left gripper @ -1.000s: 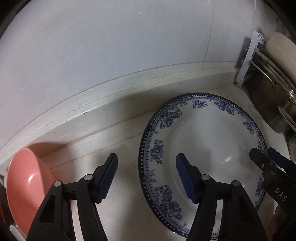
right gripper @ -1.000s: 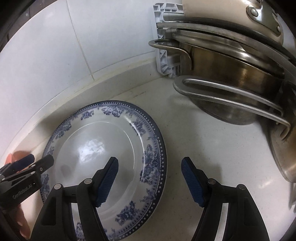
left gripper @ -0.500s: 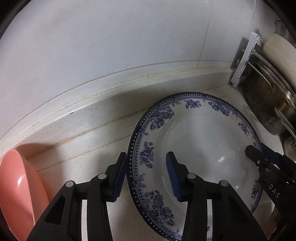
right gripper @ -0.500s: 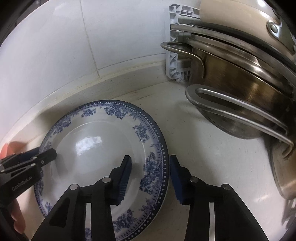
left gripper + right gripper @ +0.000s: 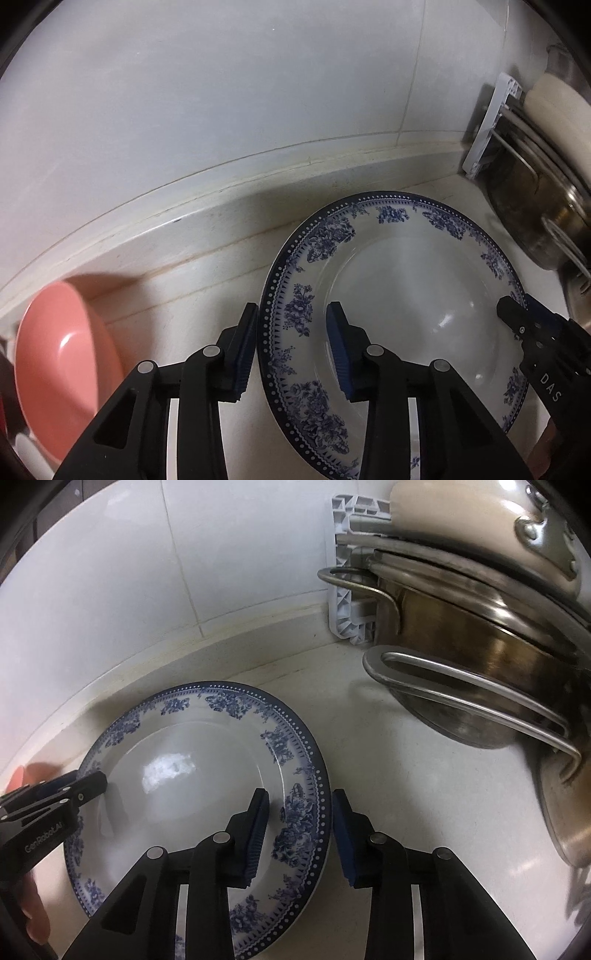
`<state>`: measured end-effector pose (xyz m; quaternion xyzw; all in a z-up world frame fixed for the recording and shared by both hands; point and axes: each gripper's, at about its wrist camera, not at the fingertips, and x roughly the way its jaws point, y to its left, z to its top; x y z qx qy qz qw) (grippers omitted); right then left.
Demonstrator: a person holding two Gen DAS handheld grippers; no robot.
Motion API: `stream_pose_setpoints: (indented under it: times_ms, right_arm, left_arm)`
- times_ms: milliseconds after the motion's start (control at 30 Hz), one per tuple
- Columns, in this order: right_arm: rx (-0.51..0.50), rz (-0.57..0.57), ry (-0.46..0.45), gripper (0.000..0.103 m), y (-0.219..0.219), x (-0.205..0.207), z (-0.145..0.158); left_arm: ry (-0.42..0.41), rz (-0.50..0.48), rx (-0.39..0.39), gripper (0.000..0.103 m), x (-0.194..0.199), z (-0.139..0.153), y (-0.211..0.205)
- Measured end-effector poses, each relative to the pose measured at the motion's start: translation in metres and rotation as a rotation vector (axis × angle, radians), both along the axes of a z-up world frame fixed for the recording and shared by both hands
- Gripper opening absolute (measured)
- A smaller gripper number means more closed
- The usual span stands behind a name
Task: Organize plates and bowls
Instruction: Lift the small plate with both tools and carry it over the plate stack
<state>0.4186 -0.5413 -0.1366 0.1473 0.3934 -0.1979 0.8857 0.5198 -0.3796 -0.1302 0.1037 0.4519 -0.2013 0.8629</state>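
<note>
Both tools straddle opposite edges of one plate: the left tool [image 5: 291, 350] has its two blue-padded fingers on either side of the plate's left rim, and the right tool [image 5: 300, 834] has its fingers either side of the right rim, each with a visible gap between pad and rim, so both stand partly open and neither yet pinches the plate. Behind everything rises the white tiled wall [image 5: 221, 92], meeting the pale speckled stone table [image 5: 424, 794] along a raised, slightly stained back ledge. At the right of the table stands a stack of stainless steel pots with long looped handles [image 5: 480, 657], topped by a cream-coloured lid or pan, and it leans against a white plastic rack frame [image 5: 347, 602] that stands by the wall. The large round white plate with a blue floral border and dotted edge [image 5: 406, 277] lies on the table between the pots and the left side, its shiny centre catching a reflection of light; whether its edge is lifted off the table cannot be told. To the far left, well apart from the plate, a pink plastic bowl [image 5: 55, 362] stands tilted on its side with its hollow facing the camera. In the right wrist view the left tool's black fingertips reach over the plate's far rim, with a bit of the person's hand [image 5: 26, 779] behind them.
</note>
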Motion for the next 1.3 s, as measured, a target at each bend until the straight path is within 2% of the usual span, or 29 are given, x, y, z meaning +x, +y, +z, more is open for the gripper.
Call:
stream_pose_setpoints:
  times_ms: [300,567,933,1300]
  right_arm:
    - [-0.048,0.006,-0.04,0.036,0.022,-0.031,0.036]
    - [-0.089,0.026,-0.083,0.036,0.054,-0.061,0.075]
    - [-0.118,0.108,-0.133,0.036,0.128,-0.091,0.112]
    - [-0.12,0.179,-0.172,0.036,0.207,-0.12,0.129]
  left_arm:
    - [-0.044,0.014,-0.038,0.037,-0.028,0.036,0.028]
    - [-0.086,0.052,-0.082,0.037,-0.067,0.078,0.075]
    - [-0.128,0.14,-0.104,0.037,-0.11,0.11,0.157]
    - [-0.179,0.219,-0.103,0.037,-0.151,0.129,0.234]
